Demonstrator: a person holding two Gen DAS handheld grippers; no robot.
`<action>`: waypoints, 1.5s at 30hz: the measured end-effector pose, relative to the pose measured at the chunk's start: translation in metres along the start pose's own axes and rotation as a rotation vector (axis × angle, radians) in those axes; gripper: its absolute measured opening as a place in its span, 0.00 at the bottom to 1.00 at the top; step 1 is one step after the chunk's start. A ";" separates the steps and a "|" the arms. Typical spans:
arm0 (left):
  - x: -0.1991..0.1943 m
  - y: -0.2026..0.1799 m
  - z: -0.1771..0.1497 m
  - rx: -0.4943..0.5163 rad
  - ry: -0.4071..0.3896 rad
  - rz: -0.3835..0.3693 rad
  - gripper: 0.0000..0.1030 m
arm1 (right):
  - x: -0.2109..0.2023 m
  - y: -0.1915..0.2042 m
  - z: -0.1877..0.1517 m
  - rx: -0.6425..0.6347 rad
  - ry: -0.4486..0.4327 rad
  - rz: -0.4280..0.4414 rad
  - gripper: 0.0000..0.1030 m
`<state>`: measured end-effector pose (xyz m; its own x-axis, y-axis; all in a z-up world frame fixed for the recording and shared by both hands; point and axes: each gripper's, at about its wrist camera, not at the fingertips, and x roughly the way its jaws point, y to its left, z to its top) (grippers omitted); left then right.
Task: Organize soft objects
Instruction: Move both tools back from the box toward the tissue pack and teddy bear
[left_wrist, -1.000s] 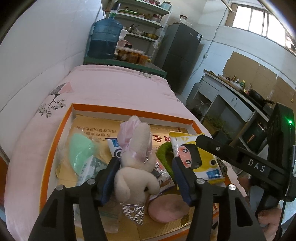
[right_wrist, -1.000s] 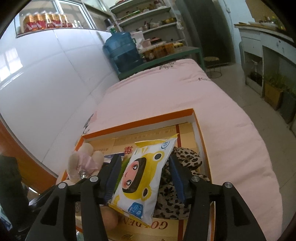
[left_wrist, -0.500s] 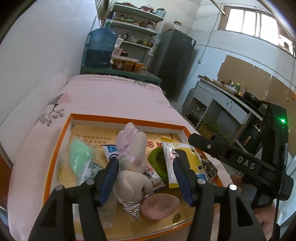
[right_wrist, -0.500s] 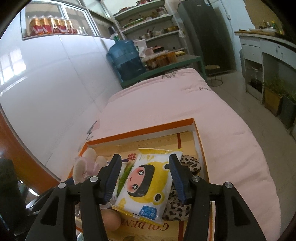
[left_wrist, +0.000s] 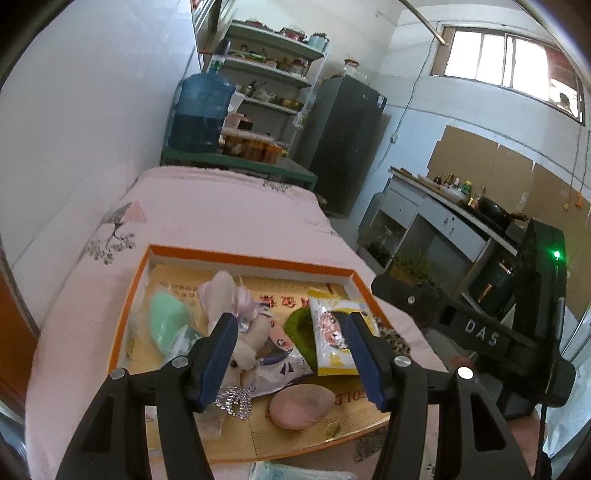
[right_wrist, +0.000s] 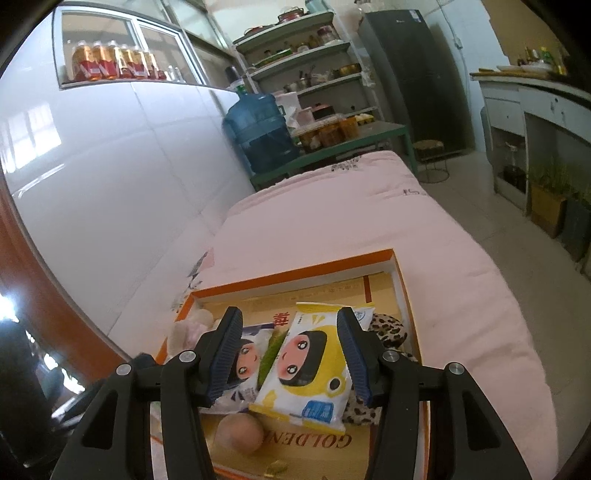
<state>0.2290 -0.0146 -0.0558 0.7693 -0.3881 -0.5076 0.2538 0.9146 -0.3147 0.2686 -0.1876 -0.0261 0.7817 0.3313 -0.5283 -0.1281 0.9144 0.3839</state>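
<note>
An orange-rimmed box (left_wrist: 255, 260) lies on the pink bed and holds soft items. A plush rabbit (left_wrist: 236, 317) lies in it beside a mint-green packet (left_wrist: 168, 321), a white-and-blue wipes pack (left_wrist: 284, 363), a green item (left_wrist: 301, 330), a yellow cartoon wipes pack (left_wrist: 334, 341), a pink round sponge (left_wrist: 301, 406) and a leopard-print piece (left_wrist: 397, 339). My left gripper (left_wrist: 291, 354) is open and empty above them. My right gripper (right_wrist: 288, 356) is open above the yellow pack (right_wrist: 308, 371), which lies in the box (right_wrist: 295, 273).
A blue water jug (left_wrist: 201, 114) and shelves stand past the bed's far end, with a dark fridge (left_wrist: 341, 144). A white wall runs along the left. A counter with drawers (left_wrist: 436, 218) stands on the right. The right gripper's body (left_wrist: 480, 332) shows in the left wrist view.
Both grippers have pulled back and up from the box. The rabbit and the yellow pack, earlier between the fingers, now lie in the box below them.
</note>
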 end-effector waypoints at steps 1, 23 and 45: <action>-0.005 -0.002 0.001 0.002 -0.009 0.001 0.59 | -0.005 0.002 0.000 -0.004 -0.003 0.002 0.53; -0.077 -0.019 -0.019 0.016 -0.065 0.023 0.59 | -0.075 0.035 -0.029 -0.077 -0.004 -0.014 0.53; -0.137 -0.011 -0.058 0.030 -0.076 0.073 0.59 | -0.125 0.069 -0.082 -0.156 0.056 0.003 0.53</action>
<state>0.0867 0.0217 -0.0289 0.8282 -0.3114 -0.4660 0.2119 0.9437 -0.2540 0.1117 -0.1470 0.0045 0.7467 0.3421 -0.5704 -0.2264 0.9371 0.2657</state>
